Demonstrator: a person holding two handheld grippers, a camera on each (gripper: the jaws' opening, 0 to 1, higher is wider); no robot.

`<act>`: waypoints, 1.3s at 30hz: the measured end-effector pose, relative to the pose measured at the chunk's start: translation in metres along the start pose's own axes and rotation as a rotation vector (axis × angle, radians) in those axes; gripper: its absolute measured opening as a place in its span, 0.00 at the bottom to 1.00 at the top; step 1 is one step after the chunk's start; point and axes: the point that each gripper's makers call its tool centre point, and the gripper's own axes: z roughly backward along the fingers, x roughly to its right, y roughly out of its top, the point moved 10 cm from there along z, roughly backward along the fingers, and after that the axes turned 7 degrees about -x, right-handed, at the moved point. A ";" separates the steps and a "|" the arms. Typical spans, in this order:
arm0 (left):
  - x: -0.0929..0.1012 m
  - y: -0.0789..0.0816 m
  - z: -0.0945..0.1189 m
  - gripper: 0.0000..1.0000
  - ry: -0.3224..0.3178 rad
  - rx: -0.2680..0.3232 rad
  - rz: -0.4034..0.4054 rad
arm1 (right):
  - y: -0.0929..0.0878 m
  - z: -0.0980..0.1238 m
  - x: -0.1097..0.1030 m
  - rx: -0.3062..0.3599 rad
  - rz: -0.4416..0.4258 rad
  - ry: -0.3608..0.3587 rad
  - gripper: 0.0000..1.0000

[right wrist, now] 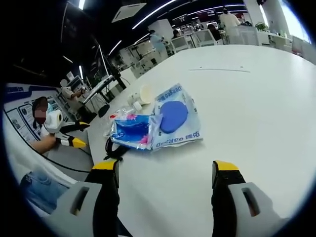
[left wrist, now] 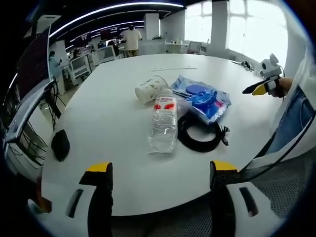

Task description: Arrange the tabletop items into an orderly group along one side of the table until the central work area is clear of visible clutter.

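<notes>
Clear plastic bottle (left wrist: 163, 126), black coiled cable (left wrist: 200, 133), blue plastic packets (left wrist: 203, 97) clustered mid-table, unsorted; both grippers (left wrist: 160, 173) (right wrist: 167, 170) agape, empty.

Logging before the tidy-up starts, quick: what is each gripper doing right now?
Left gripper: open, holding nothing, short of the water bottle.
Right gripper: open, holding nothing, short of the blue packets.
</notes>
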 end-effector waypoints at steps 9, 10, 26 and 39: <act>0.000 -0.001 -0.001 0.81 -0.001 -0.021 0.008 | 0.006 -0.002 -0.003 0.003 0.025 0.014 0.76; 0.000 -0.001 -0.001 0.81 0.000 -0.021 0.012 | 0.007 -0.002 -0.003 0.005 0.028 0.015 0.76; -0.003 0.007 0.007 0.80 -0.004 0.014 0.083 | 0.025 -0.001 -0.004 0.012 0.082 0.034 0.74; 0.016 0.030 0.009 0.77 -0.012 0.096 0.160 | 0.041 -0.003 -0.001 0.029 0.076 0.034 0.73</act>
